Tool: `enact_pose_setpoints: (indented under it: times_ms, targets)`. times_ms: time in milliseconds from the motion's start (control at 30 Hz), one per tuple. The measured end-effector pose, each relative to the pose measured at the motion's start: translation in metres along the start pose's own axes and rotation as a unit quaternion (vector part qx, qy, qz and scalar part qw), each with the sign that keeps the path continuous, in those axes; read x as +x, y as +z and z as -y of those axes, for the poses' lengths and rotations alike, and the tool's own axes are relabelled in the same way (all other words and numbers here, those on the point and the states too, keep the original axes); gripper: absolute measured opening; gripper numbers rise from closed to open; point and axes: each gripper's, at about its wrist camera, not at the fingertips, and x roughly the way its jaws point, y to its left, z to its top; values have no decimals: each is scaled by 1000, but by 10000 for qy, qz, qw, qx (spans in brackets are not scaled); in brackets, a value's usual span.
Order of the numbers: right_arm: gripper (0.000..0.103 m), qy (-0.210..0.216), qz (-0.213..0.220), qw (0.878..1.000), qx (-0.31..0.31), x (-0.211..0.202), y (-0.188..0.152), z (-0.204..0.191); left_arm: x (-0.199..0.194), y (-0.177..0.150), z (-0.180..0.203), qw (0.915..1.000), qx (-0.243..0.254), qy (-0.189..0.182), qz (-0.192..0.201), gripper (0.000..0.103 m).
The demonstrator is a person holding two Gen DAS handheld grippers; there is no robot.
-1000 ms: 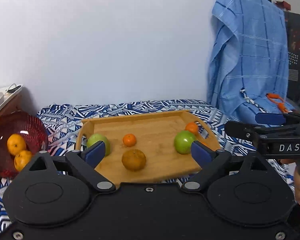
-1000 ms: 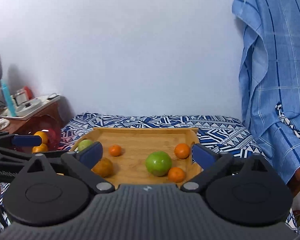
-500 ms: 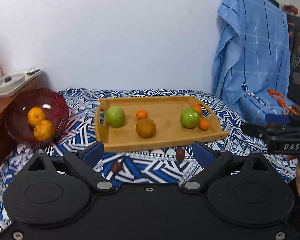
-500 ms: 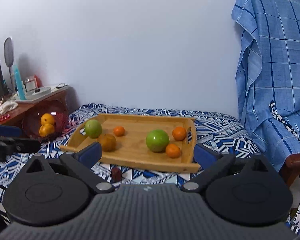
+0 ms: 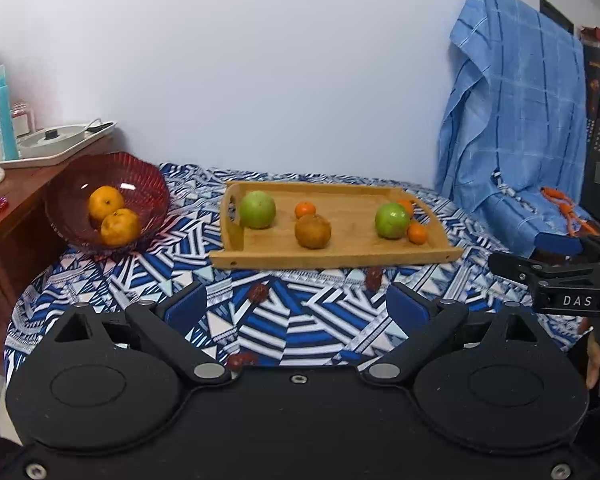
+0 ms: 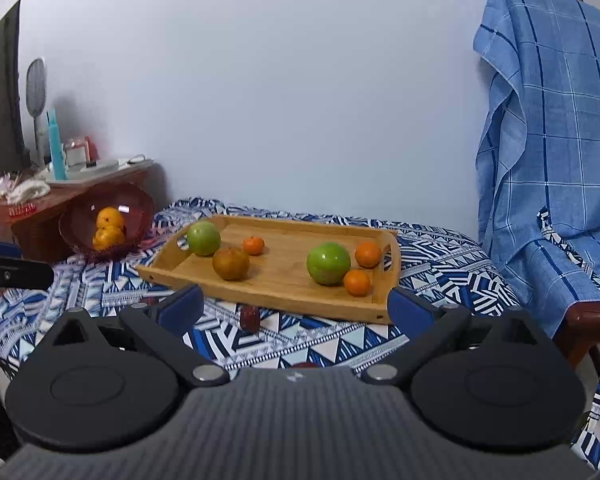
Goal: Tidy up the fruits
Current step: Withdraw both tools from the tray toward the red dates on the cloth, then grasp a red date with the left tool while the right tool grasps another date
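On the wooden tray (image 5: pixel 340 254) at mid-frame lie two green apples, one at its left end (image 5: pixel 257 209) and one toward its right (image 5: pixel 392 220), a brownish fruit (image 5: pixel 312 231) between them, and three small oranges: one behind the brown fruit (image 5: pixel 305 209), one just beside the right apple (image 5: pixel 417 234), one behind it (image 6: pixel 367 254). Left of the tray, a red bowl (image 5: pixel 148 188) holds two larger oranges (image 5: pixel 114 218). Small dark red fruits (image 5: pixel 259 293) lie on the patterned tablecloth (image 5: pixel 300 328) in front of the tray. The left tool (image 5: pixel 298 307) and the right tool (image 6: pixel 295 305) both hang spread wide and empty at lower frame, well short of the tray. A blue plaid cloth (image 6: pixel 548 128) hangs at the right.
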Motion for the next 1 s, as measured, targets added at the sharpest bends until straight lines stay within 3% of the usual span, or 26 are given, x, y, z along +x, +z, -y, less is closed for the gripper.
enact_pose_setpoints:
  times_ms: [167, 300, 533, 633, 1000]
  targets:
    - [102, 1, -224, 9997, -46, 10, -16, -2, 10, -11, 1, 9998, 48, 112, -136, 96]
    - [99, -4, -448, 9990, 57, 23, -28, 0, 29, -16, 0, 9986, 81, 165, -491, 79]
    - [88, 24, -879, 9956, 318, 54, -38, 9, 72, -26, -13, 9920, -311, 236, -1197, 54]
    - [82, 49, -1085, 9934, 372, 68, -42, 11, 88, -32, -19, 9888, -403, 333, -1401, 49]
    - [74, -56, -1299, 9911, 274, 93, -49, 10, 111, -42, -29, 9842, -642, 461, -1585, 32]
